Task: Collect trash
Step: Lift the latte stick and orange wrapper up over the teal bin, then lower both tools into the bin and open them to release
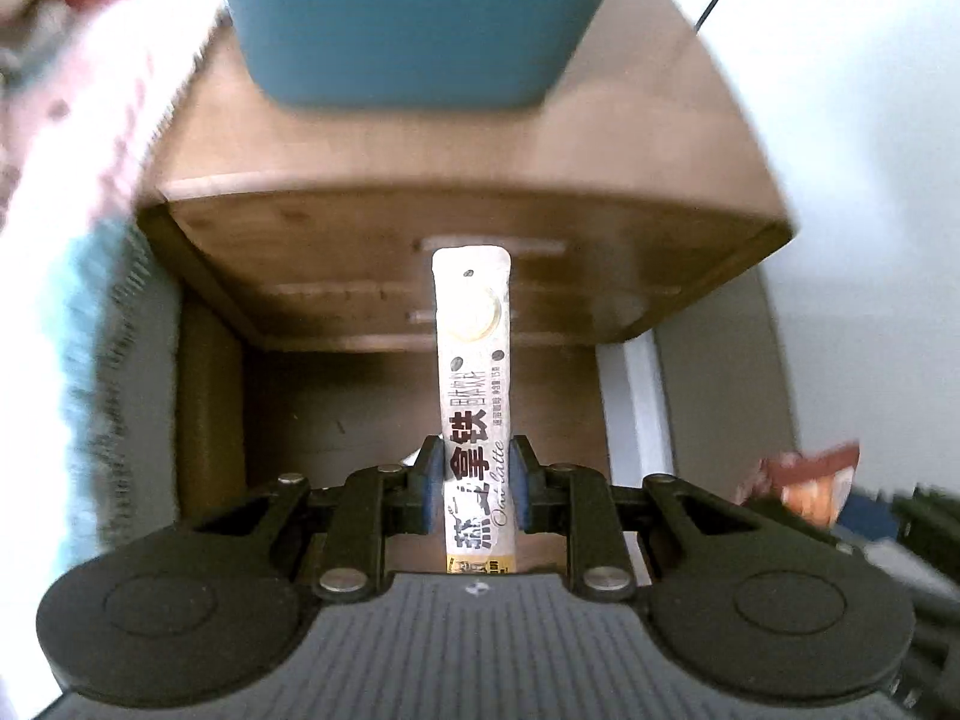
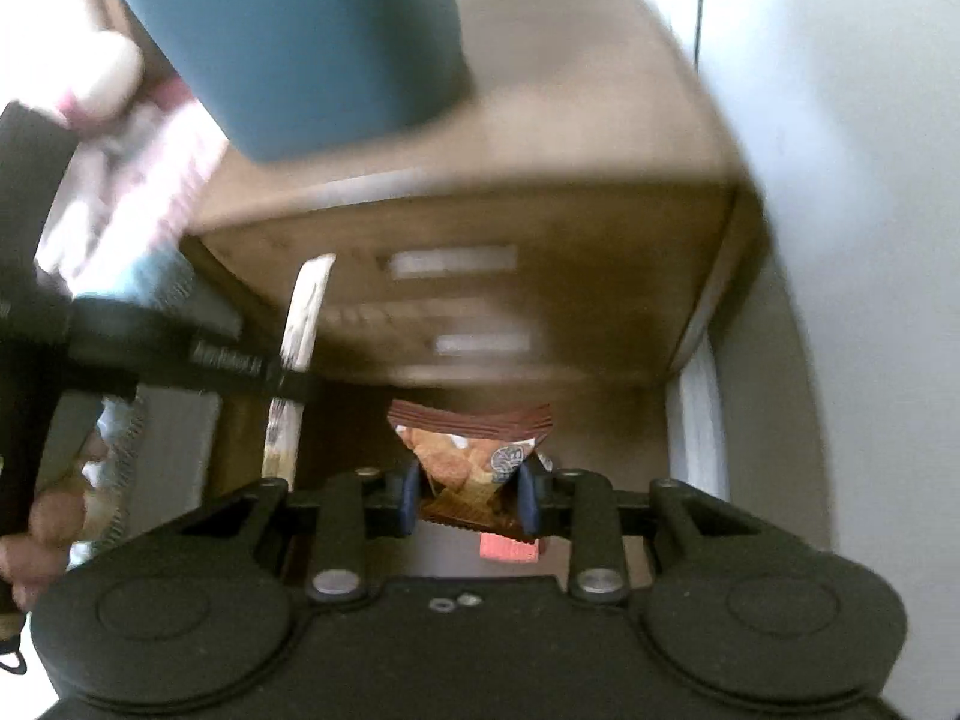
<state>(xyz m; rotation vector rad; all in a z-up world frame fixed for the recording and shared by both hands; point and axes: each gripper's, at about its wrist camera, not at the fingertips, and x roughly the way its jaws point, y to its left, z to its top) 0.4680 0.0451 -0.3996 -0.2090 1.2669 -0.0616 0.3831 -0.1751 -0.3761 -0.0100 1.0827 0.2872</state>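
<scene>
In the left wrist view my left gripper (image 1: 476, 483) is shut on a long white latte sachet (image 1: 473, 360) that sticks straight out ahead of the pads. In the right wrist view my right gripper (image 2: 468, 495) is shut on a brown and orange snack wrapper (image 2: 474, 450), crumpled between the blue pads. A blue bin (image 1: 414, 18) stands on the wooden nightstand (image 1: 468, 150) ahead of both grippers; the blue bin (image 2: 288, 42) appears upper left in the right view. The sachet (image 2: 303, 324) and left gripper arm show at the left there. The wrapper (image 1: 810, 480) peeks in at the right of the left view.
The wooden nightstand (image 2: 480, 210) has a slotted front and an open space below. A pink and teal blanket (image 1: 90, 180) hangs at the left. A white wall (image 1: 840, 120) with a thin dark cord lies to the right. A hand (image 2: 36, 534) grips the left gripper's handle.
</scene>
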